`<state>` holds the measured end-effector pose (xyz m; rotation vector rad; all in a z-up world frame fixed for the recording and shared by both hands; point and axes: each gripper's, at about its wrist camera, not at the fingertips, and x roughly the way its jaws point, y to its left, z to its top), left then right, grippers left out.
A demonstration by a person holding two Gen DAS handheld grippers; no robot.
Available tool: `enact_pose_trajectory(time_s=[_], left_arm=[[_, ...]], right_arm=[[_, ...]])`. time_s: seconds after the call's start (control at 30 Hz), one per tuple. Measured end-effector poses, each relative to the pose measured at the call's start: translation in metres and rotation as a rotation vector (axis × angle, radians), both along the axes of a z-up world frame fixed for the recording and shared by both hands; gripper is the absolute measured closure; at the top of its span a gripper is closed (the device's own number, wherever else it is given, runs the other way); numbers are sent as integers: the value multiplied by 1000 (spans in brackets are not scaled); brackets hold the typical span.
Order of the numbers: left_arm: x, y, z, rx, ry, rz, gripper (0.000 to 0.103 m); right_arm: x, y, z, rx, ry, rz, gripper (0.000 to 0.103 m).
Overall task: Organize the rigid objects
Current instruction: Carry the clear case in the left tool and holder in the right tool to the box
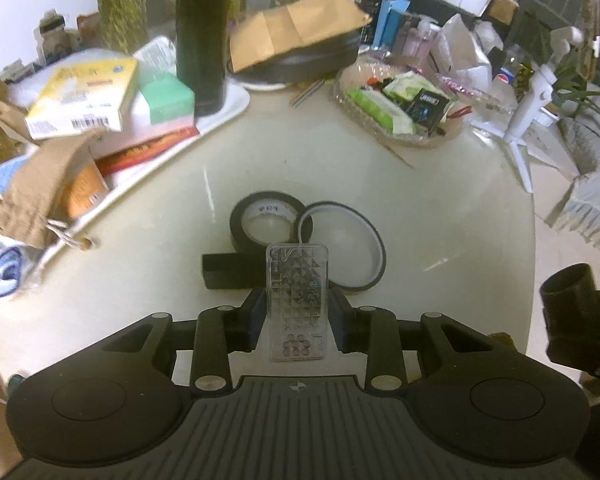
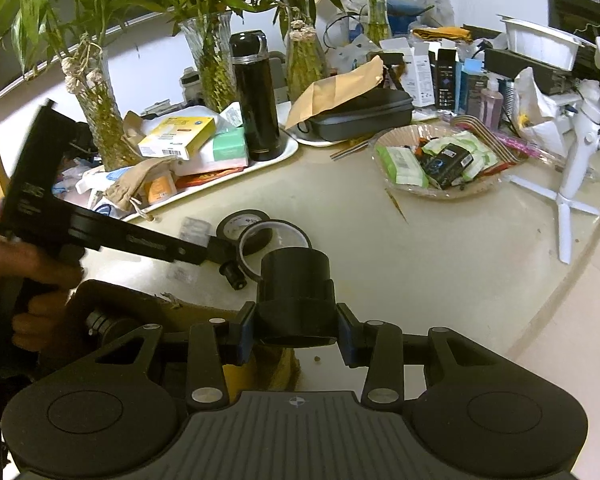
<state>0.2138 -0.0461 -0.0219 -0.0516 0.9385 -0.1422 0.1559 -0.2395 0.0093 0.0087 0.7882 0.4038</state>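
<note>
In the left wrist view, my left gripper [image 1: 298, 314] is shut on a clear plastic case [image 1: 298, 300] with a faceted pattern, held upright just above the table. Behind the case lie a black tape roll [image 1: 266, 222], a thin dark tape ring [image 1: 342, 246] and a black block [image 1: 226, 274]. In the right wrist view, my right gripper [image 2: 296, 330] is shut on a black cylindrical cap [image 2: 296, 292]. A hand [image 2: 32, 284] holds the left gripper at the left of that view, with the clear case [image 2: 195, 229] at its tips. The tape roll [image 2: 242, 222] lies just beyond.
A white tray [image 1: 236, 106] at the left carries boxes, a cloth pouch and a tall black flask [image 1: 202, 36]. A glass dish [image 1: 396, 100] of packets sits at the back right, beside a white tripod [image 1: 528, 108]. The table's rim [image 1: 534, 216] curves down the right.
</note>
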Motion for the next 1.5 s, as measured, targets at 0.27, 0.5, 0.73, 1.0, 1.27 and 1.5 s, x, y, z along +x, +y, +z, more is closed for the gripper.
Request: enact_pose_trajectory(time_s=[0.27, 0.5, 0.73, 1.0, 1.27, 1.5], left_arm=[[-21, 6, 25, 15, -54, -20, 70], [-41, 14, 45, 4, -89, -36, 70], [-60, 21, 54, 1, -98, -51, 70], [-84, 30, 59, -7, -95, -72, 70], [-103, 40, 58, -21, -62, -78, 70], [-113, 34, 47, -31, -4, -116, 70]], right_arm=[[-2, 10, 8, -10, 10, -11, 59], [-10, 28, 17, -17, 10, 42, 59], [-20, 44, 23, -39, 25, 100, 59], [-30, 53, 23, -53, 56, 141, 59], [-41, 51, 23, -44, 77, 148, 59], [-49, 53, 22, -54, 87, 172, 59]])
